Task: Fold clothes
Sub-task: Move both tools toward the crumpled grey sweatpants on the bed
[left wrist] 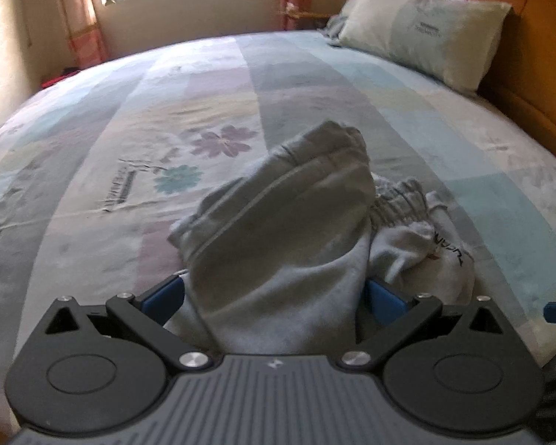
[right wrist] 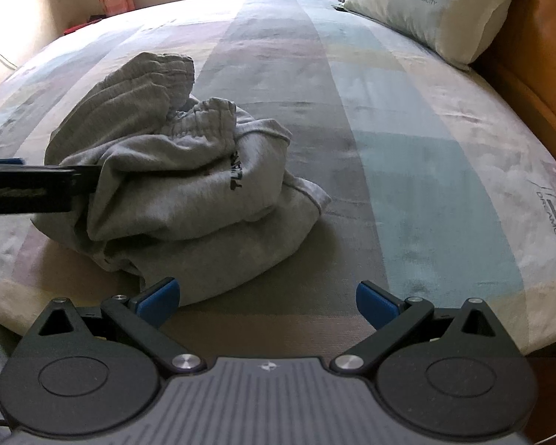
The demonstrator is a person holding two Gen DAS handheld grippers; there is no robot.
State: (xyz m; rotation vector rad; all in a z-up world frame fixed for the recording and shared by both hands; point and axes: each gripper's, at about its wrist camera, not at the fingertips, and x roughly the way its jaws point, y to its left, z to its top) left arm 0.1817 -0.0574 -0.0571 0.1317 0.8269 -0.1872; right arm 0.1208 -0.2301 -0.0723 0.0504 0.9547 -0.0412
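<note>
1. Blue-padded fingers of the left gripper [left wrist: 274, 296] stand wide apart in the left wrist view, with a thick fold of the grey sweatpants [left wrist: 278, 244] filling the gap between them; the cloth touches both pads, but whether the jaws press on it I cannot tell.
2. From the right wrist view, the left gripper [right wrist: 81, 178] reaches in from the left edge and its tip disappears into the side of the sweatpants [right wrist: 181, 170], part of which stands raised.
3. Right gripper [right wrist: 267, 300] is spread wide and holds nothing; its left finger [right wrist: 159, 298] sits just beside the near edge of the garment, its other finger over bare bedding.
4. Crumpled in a heap, the sweatpants lie on the bedspread [right wrist: 407, 148], toward the near edge of the bed, elastic waistband on top.
5. A pale pillow [right wrist: 437, 11] rests at the far right corner against the wooden headboard [right wrist: 537, 55], well apart from the clothes.
</note>
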